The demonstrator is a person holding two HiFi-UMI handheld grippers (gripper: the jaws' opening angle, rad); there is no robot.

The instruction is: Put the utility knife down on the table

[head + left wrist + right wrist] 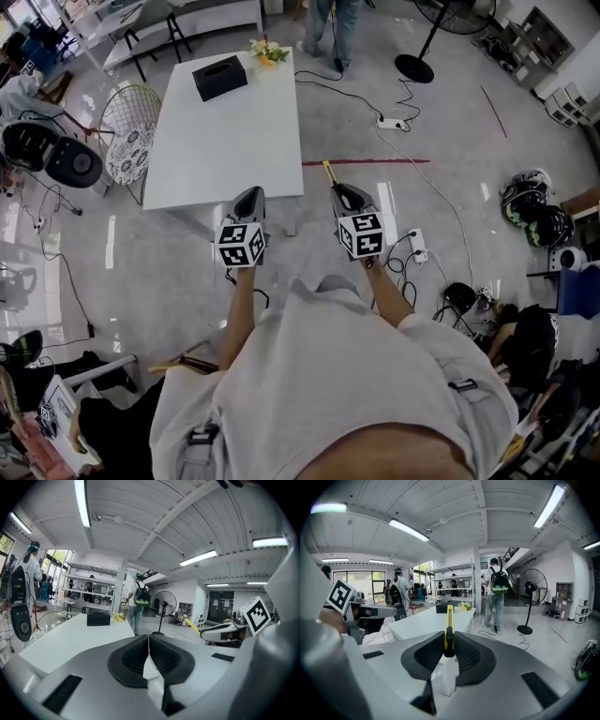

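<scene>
Right gripper (449, 638): jaws clenched on the utility knife (449, 619). The pads grip its dark rear section. Its yellow body stands nearly upright between them and projects forward past the tips.

In the head view the knife (328, 172) sticks out ahead of the right gripper (343, 192). It is in the air, off the table (225, 141), just beside the table's near right corner.

Left gripper (149, 645): jaws pressed together, nothing between the pads. In the head view the left gripper (249, 197) has its tips at the table's near edge. The two grippers are level with each other, side by side and apart.

Table: white, rectangular, near half bare. A black tissue box (219, 77) sits toward the far end, with a small bunch of flowers (268, 52) at the far right corner.

Surroundings: a wire chair (131, 141) stands at the table's left side. A red line (366, 161) and a power strip (392, 123) with trailing cables lie on the floor to the right. A standing fan (533, 585) is beyond them, and a person with a backpack (498, 597) stands past the table's far end.
</scene>
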